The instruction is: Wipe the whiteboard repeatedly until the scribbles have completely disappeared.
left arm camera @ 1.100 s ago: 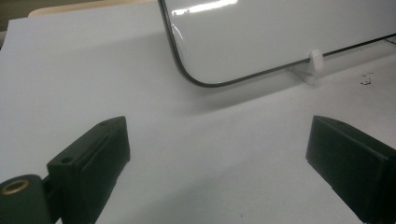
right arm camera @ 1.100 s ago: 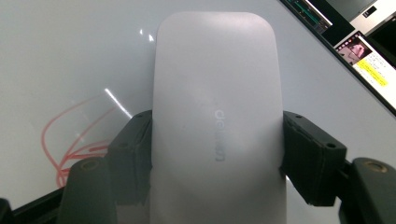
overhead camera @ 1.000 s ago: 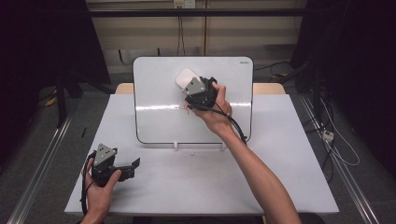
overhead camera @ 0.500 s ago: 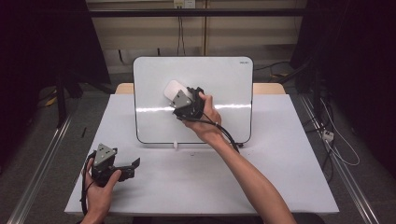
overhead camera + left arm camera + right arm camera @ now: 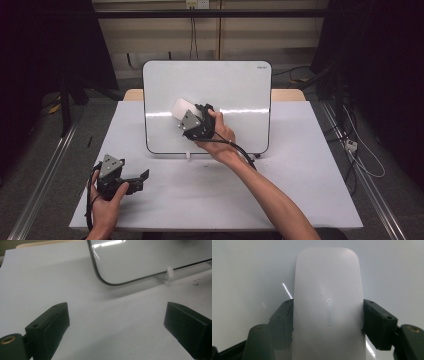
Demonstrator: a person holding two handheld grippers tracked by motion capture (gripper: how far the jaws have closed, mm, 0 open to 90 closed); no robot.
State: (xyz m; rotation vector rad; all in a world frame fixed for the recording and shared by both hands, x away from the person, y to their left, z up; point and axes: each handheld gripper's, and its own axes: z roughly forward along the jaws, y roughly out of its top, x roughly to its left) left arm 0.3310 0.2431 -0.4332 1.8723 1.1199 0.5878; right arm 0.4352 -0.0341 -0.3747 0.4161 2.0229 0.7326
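1. While it sits in the person's left hand at the table's (image 5: 300, 200) seven o'clock corner, the left gripper (image 5: 135, 180) has its jaws wide apart, with nothing between them but bare tabletop.
2. Toward the centre, the right gripper (image 5: 186, 116) is clamped on a white eraser (image 5: 328, 305), one jaw against each long side.
3. At twelve o'clock stands an upright whiteboard (image 5: 235, 90); the eraser lies flat on its lower left face.
4. Nothing here serves as a container.
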